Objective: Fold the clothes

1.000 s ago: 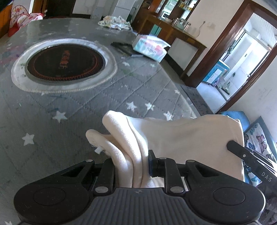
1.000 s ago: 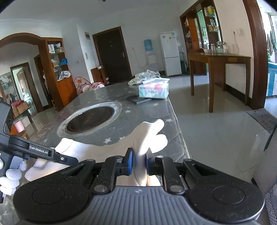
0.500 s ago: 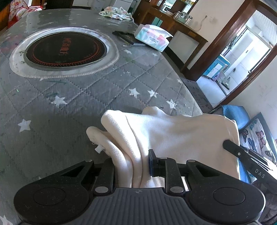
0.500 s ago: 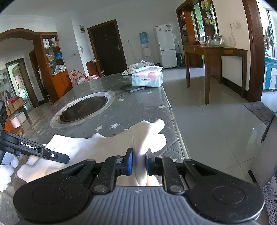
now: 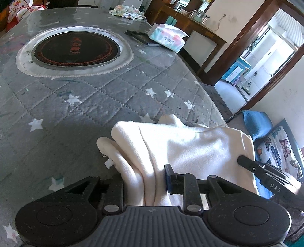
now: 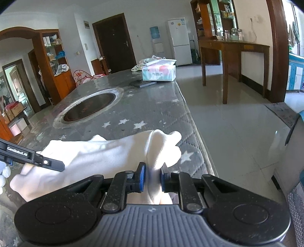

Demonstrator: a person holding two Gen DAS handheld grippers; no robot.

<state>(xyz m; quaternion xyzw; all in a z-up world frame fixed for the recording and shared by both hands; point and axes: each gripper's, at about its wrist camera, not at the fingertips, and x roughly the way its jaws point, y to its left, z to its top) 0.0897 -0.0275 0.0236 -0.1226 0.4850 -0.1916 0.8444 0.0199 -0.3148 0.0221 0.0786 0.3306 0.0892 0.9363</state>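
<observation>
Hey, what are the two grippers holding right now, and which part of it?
Both hold the cream soft fabric garment. The right gripper pinches a bunched fold at one end; the left gripper has the gathered folds at the other end between its jaws, which have just been opening.

One cream-white soft garment lies on the one grey quilted, star-printed desk. One round black hotplate is set in its middle. At the far end: one pastel tissue box, one flat black rectangular object, one crumpled patterned cloth. Two black grippers, left gripper and right gripper.
</observation>
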